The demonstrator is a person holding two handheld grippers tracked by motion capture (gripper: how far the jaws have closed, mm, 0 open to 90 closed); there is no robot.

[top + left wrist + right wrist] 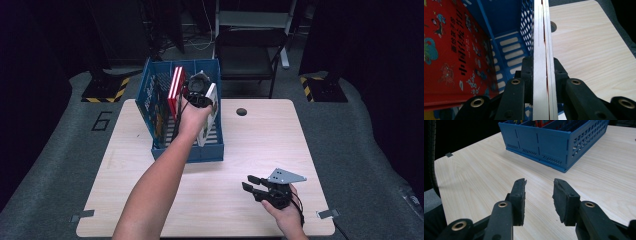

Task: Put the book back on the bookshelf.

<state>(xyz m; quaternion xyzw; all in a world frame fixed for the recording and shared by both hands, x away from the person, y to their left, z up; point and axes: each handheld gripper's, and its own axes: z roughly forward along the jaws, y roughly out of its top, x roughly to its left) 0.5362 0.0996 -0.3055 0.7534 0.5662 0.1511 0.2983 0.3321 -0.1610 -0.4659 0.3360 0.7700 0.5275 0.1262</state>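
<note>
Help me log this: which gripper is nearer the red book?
Left. The left gripper is inside the blue crate beside the red book, clamping a pale book; the right gripper hovers over the table's near edge.

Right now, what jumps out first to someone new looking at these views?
The blue crate at the table's far left, holding upright books, draws the eye first. The left gripper is inside it, jaws shut on the edge of a thin pale book by the crate's right wall, with a red picture book standing to its left. The right gripper hangs open and empty above the bare wooden table near the front right.
</note>
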